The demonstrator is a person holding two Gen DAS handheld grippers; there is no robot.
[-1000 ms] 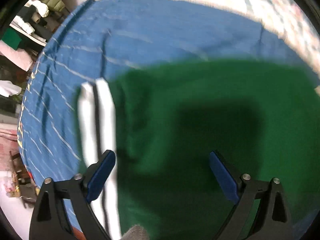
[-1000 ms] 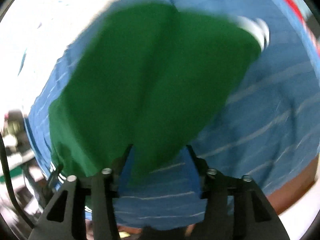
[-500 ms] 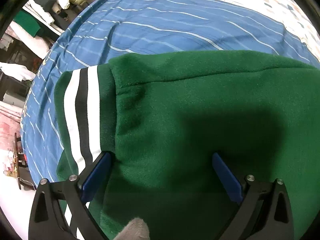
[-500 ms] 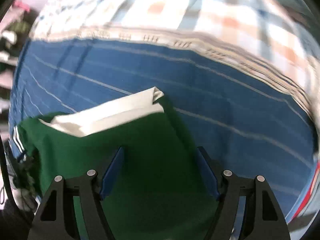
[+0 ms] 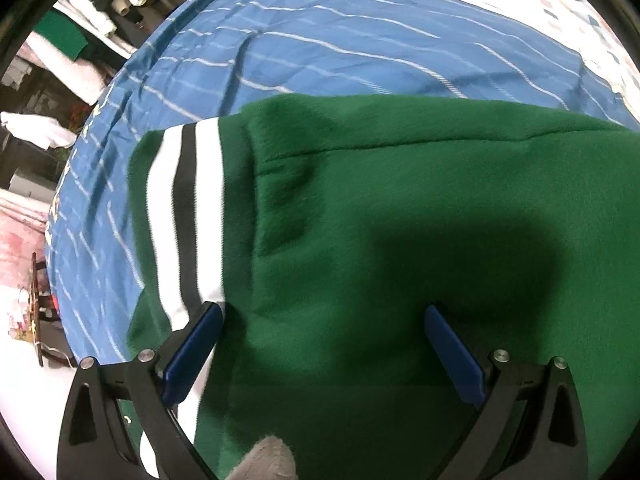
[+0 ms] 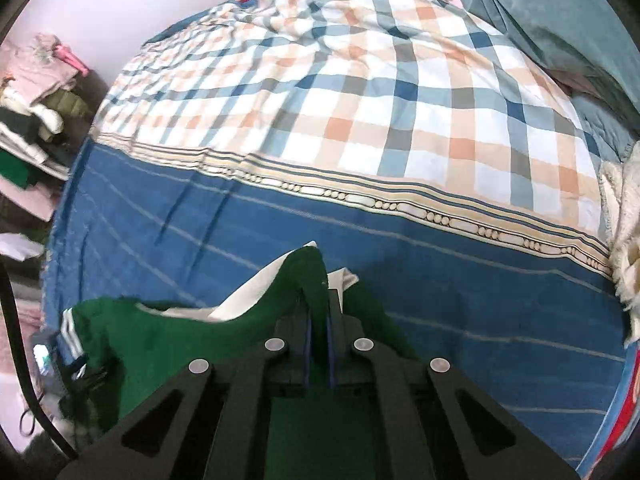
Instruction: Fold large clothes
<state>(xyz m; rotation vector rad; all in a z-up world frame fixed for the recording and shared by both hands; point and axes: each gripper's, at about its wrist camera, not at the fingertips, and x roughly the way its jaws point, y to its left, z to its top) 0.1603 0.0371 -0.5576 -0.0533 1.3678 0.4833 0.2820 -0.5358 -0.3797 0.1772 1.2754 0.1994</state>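
Observation:
A large green garment (image 5: 400, 208) with a white and black striped cuff (image 5: 186, 216) lies on the blue striped sheet (image 5: 320, 40). My left gripper (image 5: 320, 340) is open just above it, its blue pads (image 5: 192, 348) wide apart over the green cloth. In the right wrist view my right gripper (image 6: 318, 344) is shut on a raised fold of the green garment (image 6: 308, 280), with white lining (image 6: 248, 296) showing beside it. The striped cuff (image 6: 72, 336) shows at the left there.
A plaid quilt (image 6: 360, 100) covers the far half of the bed, above the blue sheet (image 6: 480, 280). Stacked clothes (image 6: 32, 120) sit on shelves at the left. A fluffy cream cloth (image 6: 624, 240) lies at the right edge.
My right gripper was open over the garment half a second ago and has closed on a fold of it. My left gripper has stayed open and moved slightly over the cloth.

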